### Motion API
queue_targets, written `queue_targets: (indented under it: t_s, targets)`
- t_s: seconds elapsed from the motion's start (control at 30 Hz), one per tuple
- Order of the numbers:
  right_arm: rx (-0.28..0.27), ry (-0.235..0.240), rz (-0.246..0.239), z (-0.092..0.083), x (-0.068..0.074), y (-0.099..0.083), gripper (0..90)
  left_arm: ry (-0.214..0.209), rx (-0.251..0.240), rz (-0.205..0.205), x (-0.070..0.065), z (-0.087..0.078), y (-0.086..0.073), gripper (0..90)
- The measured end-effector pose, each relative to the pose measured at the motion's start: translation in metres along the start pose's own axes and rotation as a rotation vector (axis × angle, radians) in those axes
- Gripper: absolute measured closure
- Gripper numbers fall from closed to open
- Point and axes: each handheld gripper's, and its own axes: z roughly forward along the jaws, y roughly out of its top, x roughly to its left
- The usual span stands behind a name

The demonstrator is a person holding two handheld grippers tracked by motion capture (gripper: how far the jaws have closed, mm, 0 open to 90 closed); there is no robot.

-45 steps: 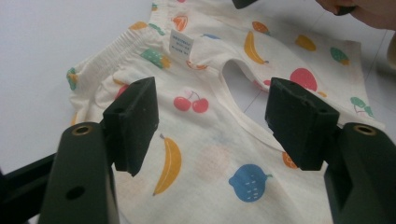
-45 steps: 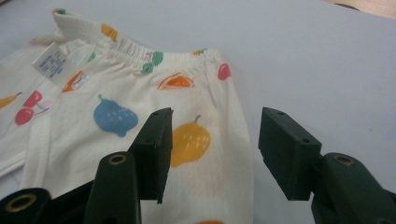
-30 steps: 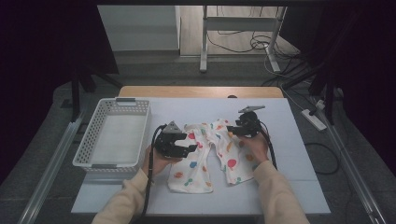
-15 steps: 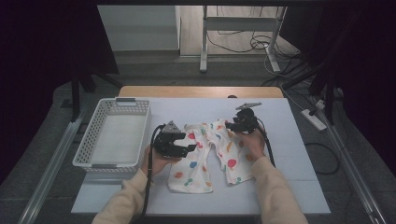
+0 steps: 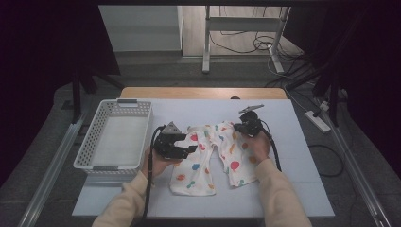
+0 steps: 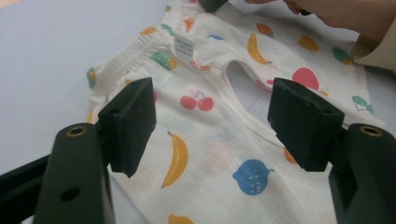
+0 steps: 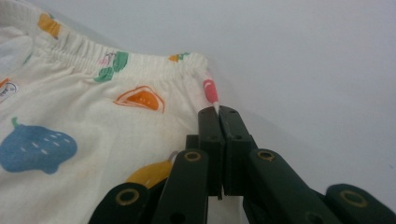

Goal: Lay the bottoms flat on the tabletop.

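Cream children's pants (image 5: 208, 158) with a fruit print lie flat on the white table, waistband away from me. My left gripper (image 5: 189, 144) hovers over the left leg, its jaws wide apart with the cloth (image 6: 205, 140) below them and nothing pinched. My right gripper (image 5: 235, 128) sits at the waistband's right corner. Its jaws have just been closing and now stand together (image 7: 218, 112) on the side seam of the pants (image 7: 93, 116). The right gripper's tip (image 6: 212, 3) and the hand holding it (image 6: 336, 14) appear at the top of the left gripper view.
A white mesh basket (image 5: 94, 142) stands on the table's left side, close to my left hand. The white tabletop (image 5: 293, 189) stretches right of the pants. A metal stand and cables lie on the floor beyond the far edge.
The right gripper's jaws have come together on the pants' edge, and it tipped slightly toward the cloth. The left gripper and the pants have stayed put.
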Motion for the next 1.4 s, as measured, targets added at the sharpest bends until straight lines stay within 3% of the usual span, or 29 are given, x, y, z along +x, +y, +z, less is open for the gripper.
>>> queue_targets:
  t_s: [0.53,0.6,0.67,0.8,0.9,1.4]
  targets:
    - [-0.014,-0.004,0.073,-0.016,-0.024,-0.01,86.7,0.003,0.002,-0.004,0.001,-0.001,0.0,31.7]
    - [-0.014,-0.006,0.084,-0.015,-0.026,-0.012,79.8,0.003,0.001,-0.005,0.001,-0.001,0.0,31.7]
    - [-0.023,-0.012,0.103,-0.015,-0.027,-0.013,62.9,0.002,0.002,-0.007,0.002,-0.001,0.0,31.7]
    - [-0.062,0.02,0.157,-0.026,-0.027,-0.015,54.2,0.001,0.001,-0.004,0.001,-0.001,0.0,31.6]
    - [-0.084,0.018,0.143,-0.037,-0.023,-0.019,46.7,0.0,0.002,-0.003,0.001,-0.001,0.0,31.5]
    - [-0.085,0.043,0.102,-0.061,-0.001,-0.033,43.5,-0.007,-0.008,0.001,0.0,-0.003,0.001,31.3]
